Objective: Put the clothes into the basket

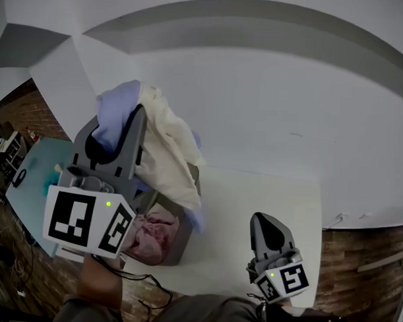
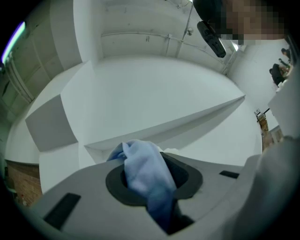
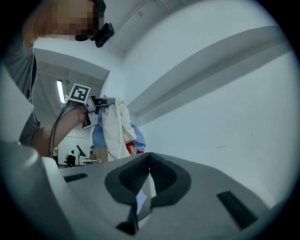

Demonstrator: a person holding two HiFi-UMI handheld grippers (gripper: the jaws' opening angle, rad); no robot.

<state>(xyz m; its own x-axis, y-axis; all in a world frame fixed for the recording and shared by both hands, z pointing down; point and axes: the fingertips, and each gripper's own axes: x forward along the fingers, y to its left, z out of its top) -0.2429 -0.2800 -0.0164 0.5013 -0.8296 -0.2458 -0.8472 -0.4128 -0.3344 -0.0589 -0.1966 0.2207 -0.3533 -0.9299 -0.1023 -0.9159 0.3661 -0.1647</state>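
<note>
Left gripper (image 2: pixel 154 187): clamped on blue garment (image 2: pixel 143 164), cream garment (image 1: pixel 165 149) draped alongside | Right gripper (image 3: pixel 149 160): jaws together, empty | Basket (image 1: pixel 183 237): left edge of table (image 1: pixel 252 218), pink cloth (image 1: pixel 149 238) inside

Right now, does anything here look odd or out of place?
Nothing looks damaged. The blue and cream clothes dangle in a bundle from the left gripper, clamped in its jaws above the basket, which holds a pink garment; they aren't in yet.

Hanging clothes (image 1: pixel 165 149) over basket (image 1: pixel 177 245) mouth, bare table (image 1: pixel 253 192) right of it; wall (image 1: pixel 269 106) behind
</note>
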